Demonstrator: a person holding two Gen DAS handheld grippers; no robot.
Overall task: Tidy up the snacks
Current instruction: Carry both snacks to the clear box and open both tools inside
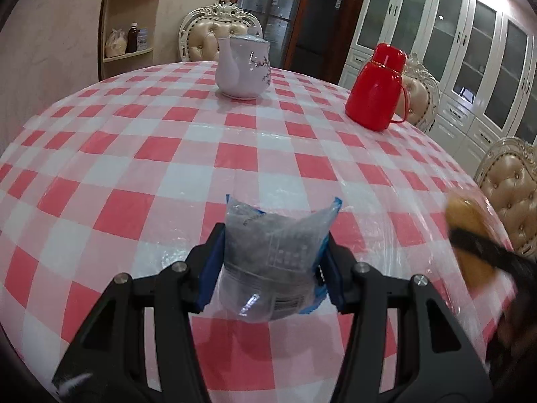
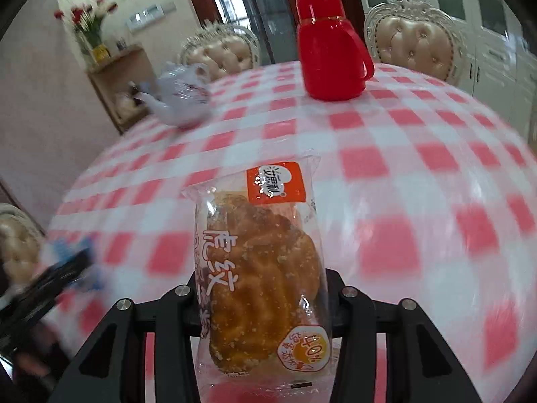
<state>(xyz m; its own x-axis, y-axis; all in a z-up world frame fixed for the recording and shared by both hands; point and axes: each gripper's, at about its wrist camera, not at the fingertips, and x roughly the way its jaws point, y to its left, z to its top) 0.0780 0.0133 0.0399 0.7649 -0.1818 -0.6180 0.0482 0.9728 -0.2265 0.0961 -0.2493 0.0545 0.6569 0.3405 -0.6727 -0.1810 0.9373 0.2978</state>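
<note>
My left gripper [image 1: 272, 262] is clamped on a grey snack pouch [image 1: 273, 265] with blue edges, and my right gripper [image 2: 265, 288] grips a wrapped pastry [image 2: 265, 278], both lifted above the near part of the checked table [image 1: 134, 168]. I judge this the carrying step. Next I need one spot to lay them side by side, well clear of the far teapot [image 1: 243, 67] and red flask [image 1: 377, 87].

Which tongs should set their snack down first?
Probably left: the left tongs hold the dark snack packet low over bare checked tablecloth. The right tongs grip the pastry packet mid-swing, view blurred.
</note>
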